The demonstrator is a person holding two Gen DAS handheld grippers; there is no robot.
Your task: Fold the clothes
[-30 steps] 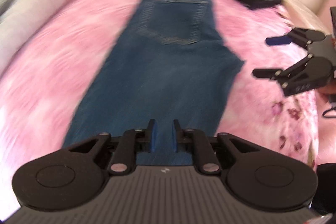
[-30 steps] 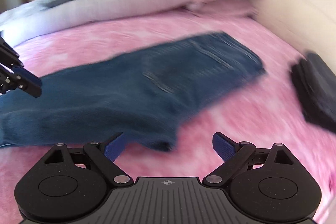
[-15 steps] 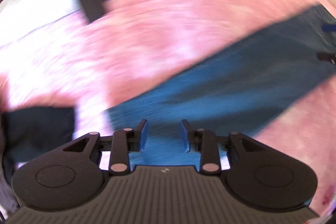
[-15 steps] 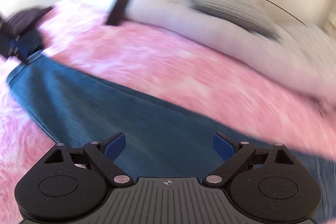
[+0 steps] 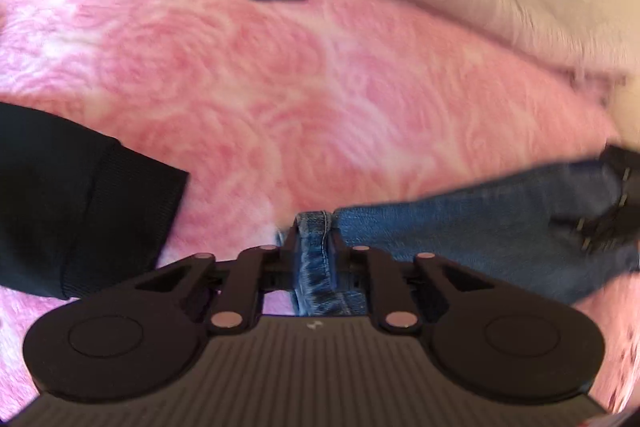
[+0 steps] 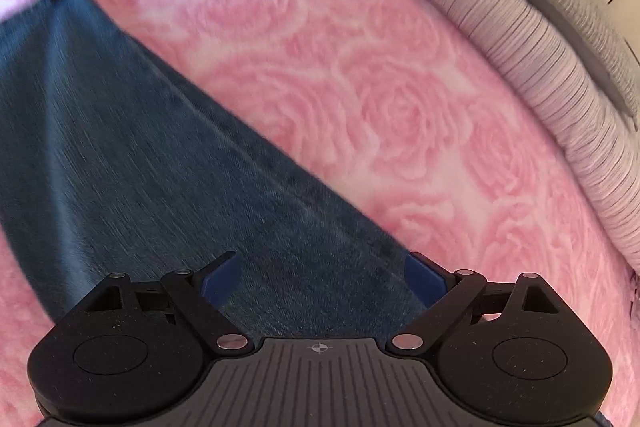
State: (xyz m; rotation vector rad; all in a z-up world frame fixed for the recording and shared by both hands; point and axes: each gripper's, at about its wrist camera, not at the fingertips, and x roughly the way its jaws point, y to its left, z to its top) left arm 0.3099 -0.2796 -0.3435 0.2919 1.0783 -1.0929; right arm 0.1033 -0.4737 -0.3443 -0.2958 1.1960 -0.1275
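The jeans (image 5: 460, 239) lie flat on the pink blanket (image 5: 300, 87), stretched out long. The left gripper (image 5: 314, 239) is closing on the hem of the jeans, and the cloth is pinched between its fingers. The right gripper (image 6: 322, 279) hangs over the jeans farther along, with its jaws wide apart and nothing held in them. A black folded cloth (image 5: 72, 203) rests beside the jeans near the hem. A striped pillow (image 6: 560, 99) sits past the jeans at the blanket's edge.
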